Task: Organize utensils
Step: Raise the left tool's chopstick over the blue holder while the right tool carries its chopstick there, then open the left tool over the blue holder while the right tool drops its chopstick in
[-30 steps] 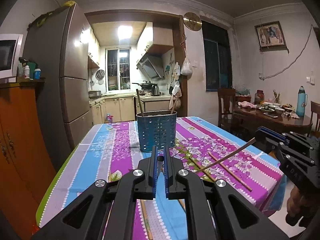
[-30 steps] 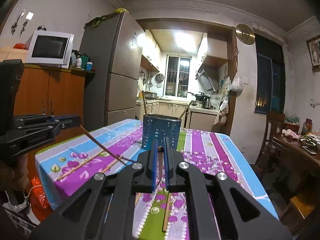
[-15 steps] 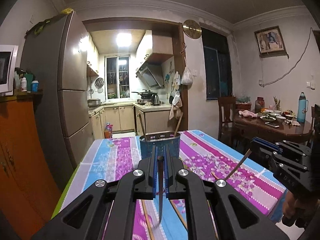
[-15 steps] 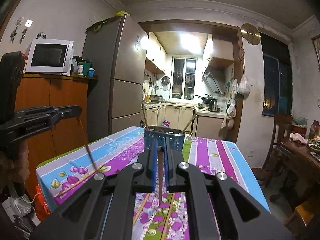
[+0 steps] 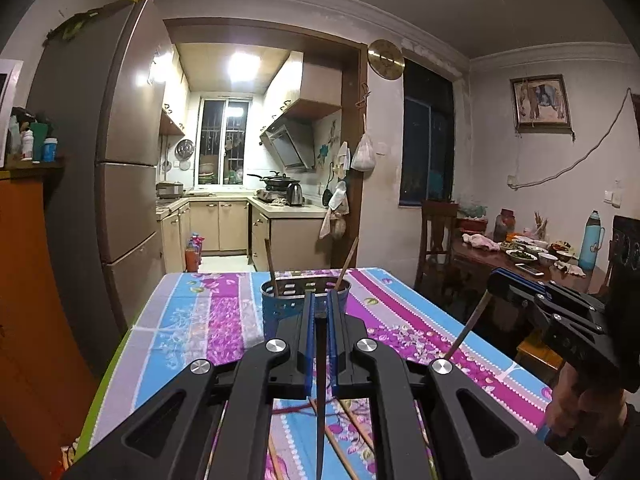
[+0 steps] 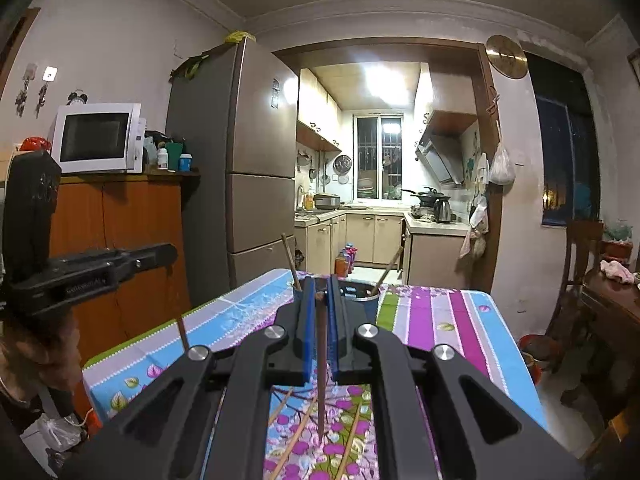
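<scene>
Chopsticks: I am gripping one chopstick [image 5: 320,392] in the left gripper [image 5: 319,312] and another chopstick [image 6: 321,360] in the right gripper [image 6: 320,296], both clenched. I am thinking it best to lower each tip-first into the holder [image 5: 280,304], steering clear of its rim.

Open tablecloth [image 5: 208,320] left of holder [image 5: 280,306]; two sticks [image 5: 271,266] angled across its mouth, gap between.
</scene>
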`<action>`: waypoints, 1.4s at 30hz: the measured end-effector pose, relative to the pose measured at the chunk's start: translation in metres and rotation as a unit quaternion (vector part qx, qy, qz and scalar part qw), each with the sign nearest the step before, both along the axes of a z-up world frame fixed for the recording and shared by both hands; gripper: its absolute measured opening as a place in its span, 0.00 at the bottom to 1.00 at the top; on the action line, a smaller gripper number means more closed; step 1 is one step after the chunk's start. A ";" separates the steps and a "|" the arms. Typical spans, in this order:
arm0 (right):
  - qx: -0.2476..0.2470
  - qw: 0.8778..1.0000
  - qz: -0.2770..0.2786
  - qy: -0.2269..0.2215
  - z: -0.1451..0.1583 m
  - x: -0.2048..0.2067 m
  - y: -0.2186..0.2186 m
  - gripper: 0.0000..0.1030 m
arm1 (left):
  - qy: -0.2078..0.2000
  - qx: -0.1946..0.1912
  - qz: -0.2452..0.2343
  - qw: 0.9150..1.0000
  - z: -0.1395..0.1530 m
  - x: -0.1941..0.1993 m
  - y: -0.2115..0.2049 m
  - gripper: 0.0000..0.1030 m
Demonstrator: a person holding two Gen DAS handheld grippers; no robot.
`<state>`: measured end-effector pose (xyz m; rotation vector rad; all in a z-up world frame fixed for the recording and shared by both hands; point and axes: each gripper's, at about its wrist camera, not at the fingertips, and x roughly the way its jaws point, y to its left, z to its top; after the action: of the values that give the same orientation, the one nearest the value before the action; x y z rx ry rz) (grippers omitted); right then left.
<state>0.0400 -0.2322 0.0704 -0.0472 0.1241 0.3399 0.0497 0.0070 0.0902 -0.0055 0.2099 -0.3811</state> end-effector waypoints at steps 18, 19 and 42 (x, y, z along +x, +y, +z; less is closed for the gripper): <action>0.029 0.995 -0.011 -0.098 0.122 0.123 0.004 0.05 | -0.136 -0.034 0.022 0.990 0.124 0.142 -0.048 0.07; 0.032 0.995 -0.012 -0.097 0.122 0.130 0.002 0.05 | -0.145 -0.033 0.030 0.988 0.126 0.149 -0.050 0.07; 0.049 0.997 -0.037 0.052 -0.006 0.229 0.020 0.05 | -0.078 0.007 0.058 0.995 -0.019 0.236 -0.062 0.07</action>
<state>0.2694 -0.2122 0.0643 0.0714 0.2126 0.2741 0.2853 -0.0553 0.0717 0.0263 0.0577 -0.2628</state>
